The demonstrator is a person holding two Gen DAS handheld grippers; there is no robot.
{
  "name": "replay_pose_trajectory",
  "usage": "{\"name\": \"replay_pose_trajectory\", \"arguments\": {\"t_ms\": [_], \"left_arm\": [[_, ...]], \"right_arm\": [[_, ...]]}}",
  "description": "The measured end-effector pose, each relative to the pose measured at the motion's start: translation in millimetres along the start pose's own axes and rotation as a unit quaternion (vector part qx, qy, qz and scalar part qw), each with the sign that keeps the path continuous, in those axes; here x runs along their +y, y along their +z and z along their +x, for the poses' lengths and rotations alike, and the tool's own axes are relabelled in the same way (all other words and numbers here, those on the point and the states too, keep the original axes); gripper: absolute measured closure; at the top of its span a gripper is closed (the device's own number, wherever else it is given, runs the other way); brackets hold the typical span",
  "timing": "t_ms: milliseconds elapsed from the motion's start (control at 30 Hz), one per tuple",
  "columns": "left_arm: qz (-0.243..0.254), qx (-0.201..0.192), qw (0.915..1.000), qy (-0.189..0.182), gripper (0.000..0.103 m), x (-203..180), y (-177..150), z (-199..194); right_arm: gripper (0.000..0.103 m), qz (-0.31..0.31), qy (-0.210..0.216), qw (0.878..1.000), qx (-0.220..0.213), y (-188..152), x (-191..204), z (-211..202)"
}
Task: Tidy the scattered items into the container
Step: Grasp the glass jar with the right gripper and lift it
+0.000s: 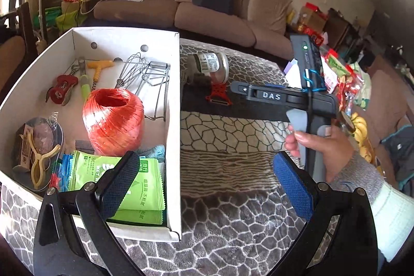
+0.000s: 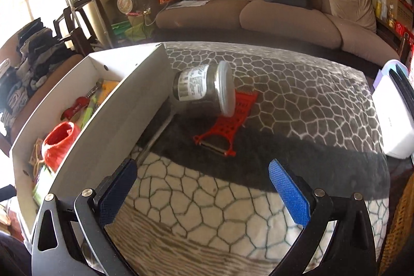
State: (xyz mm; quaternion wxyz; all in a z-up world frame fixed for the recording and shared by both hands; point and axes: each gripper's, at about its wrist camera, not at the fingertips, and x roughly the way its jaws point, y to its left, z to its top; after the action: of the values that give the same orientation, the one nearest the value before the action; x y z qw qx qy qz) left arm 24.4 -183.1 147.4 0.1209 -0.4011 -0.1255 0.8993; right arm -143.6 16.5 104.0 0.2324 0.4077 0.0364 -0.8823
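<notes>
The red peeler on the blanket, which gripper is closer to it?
Right. The right gripper points straight at the red peeler; the left gripper sits farther back by the white box.

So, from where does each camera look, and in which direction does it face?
Left wrist: sits on the left gripper, jaws open; looks into the white box; the person's right hand shows, holding the other gripper.
Right wrist: sits on the right gripper, jaws open; looks at the jar and red peeler on the blanket.
Shared: box, jar, peeler, red twine ball, sofa.
</notes>
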Motion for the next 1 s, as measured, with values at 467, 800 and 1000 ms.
{"name": "replay_pose_trajectory", "arguments": {"t_ms": [467,800,1000], "left_arm": [[-0.124,-0.002,0.9911,-0.048,0.000,62,22,-6],[-0.120,0.028,0.9912,-0.047,0.000,51,16,17],[-0.074,0.053,0.9938,-0.063,0.000,22,9,27]], "right_arm": [[0.000,-0.040,-0.101,0.993,0.054,63,20,138],[0.011,-0.008,-0.057,0.996,0.065,68,1,134],[0.012,-0.035,-0.027,0.997,0.059,54,8,78]]}}
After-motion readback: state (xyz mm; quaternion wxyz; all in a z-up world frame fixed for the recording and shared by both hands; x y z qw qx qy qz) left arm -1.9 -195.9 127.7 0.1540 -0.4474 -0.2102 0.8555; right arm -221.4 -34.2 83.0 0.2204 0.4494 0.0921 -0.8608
